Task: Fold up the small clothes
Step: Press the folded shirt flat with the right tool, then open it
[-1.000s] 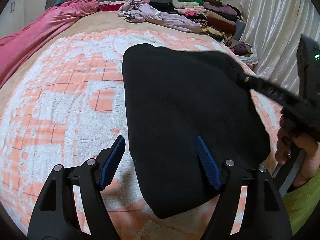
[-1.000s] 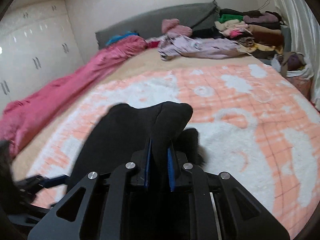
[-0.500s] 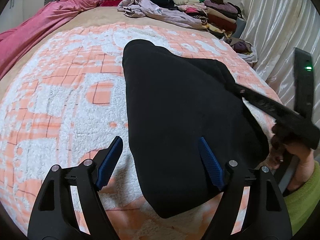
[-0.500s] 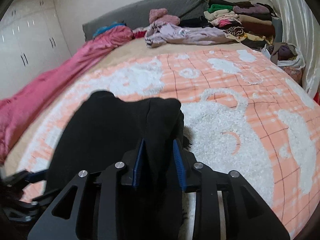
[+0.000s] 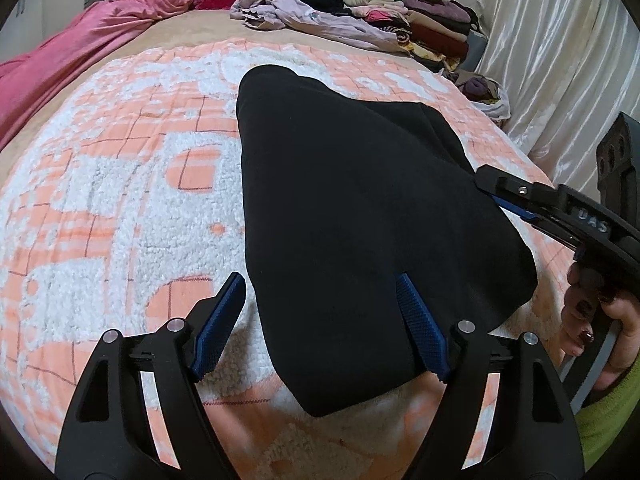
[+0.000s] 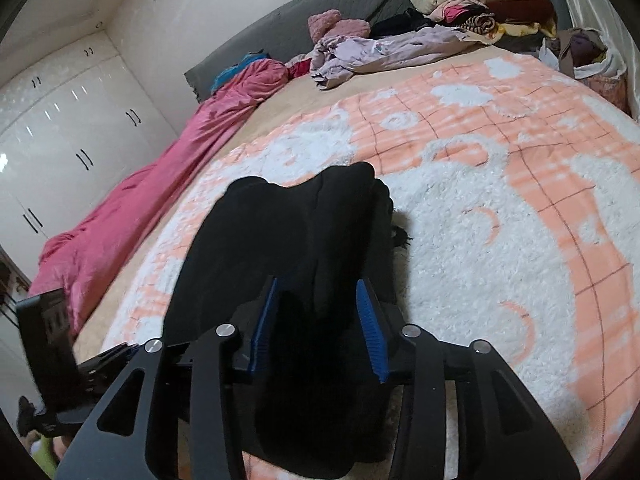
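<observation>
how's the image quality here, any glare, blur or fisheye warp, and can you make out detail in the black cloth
Left wrist view: strong fisheye bulge in the blanket, dark vignette corners, sheen on the curtain; the black garment reads as a near-flat dark mass. Right wrist view: same warp, glare streaks on the glossy wardrobe doors, soft blur near the right gripper, garment folds barely distinguishable.

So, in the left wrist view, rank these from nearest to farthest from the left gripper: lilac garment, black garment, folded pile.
1. black garment, between and just beyond the left gripper fingers.
2. lilac garment, crumpled at the far middle of the bed.
3. folded pile, far right corner, by the curtain.
</observation>
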Demonstrator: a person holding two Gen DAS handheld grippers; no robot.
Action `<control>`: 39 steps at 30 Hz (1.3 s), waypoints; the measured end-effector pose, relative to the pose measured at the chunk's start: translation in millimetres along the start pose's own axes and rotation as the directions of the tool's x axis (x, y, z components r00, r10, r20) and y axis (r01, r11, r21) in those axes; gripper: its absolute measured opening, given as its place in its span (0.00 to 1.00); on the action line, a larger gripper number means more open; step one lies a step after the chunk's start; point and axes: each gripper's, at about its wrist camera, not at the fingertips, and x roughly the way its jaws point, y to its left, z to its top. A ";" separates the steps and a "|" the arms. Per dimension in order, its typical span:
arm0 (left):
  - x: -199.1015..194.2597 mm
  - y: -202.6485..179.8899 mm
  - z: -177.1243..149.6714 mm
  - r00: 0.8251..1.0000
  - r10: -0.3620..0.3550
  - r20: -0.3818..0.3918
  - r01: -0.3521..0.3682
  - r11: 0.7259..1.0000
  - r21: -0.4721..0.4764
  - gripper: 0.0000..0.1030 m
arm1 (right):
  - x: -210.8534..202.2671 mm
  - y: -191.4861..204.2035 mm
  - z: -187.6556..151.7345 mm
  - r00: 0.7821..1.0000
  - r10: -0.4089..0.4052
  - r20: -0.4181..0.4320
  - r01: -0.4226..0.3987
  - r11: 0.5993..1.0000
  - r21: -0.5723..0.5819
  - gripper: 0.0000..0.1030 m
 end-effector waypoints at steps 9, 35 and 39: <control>-3.0 -4.0 -2.7 1.000 0.006 0.001 -0.006 1.000 0.008 0.68 | 17.0 9.6 -8.5 0.999 -0.018 -0.030 0.017 0.999 -0.034 0.13; 0.3 -3.0 -9.7 0.999 -0.029 -0.020 0.029 1.000 -0.012 0.73 | 9.2 5.0 -22.6 0.968 -0.250 0.032 0.252 0.963 -0.097 0.44; 0.4 -3.1 -9.2 0.999 -0.031 -0.021 0.030 0.999 -0.014 0.73 | 7.5 5.4 -21.9 0.966 -0.256 0.031 0.257 0.962 -0.096 0.50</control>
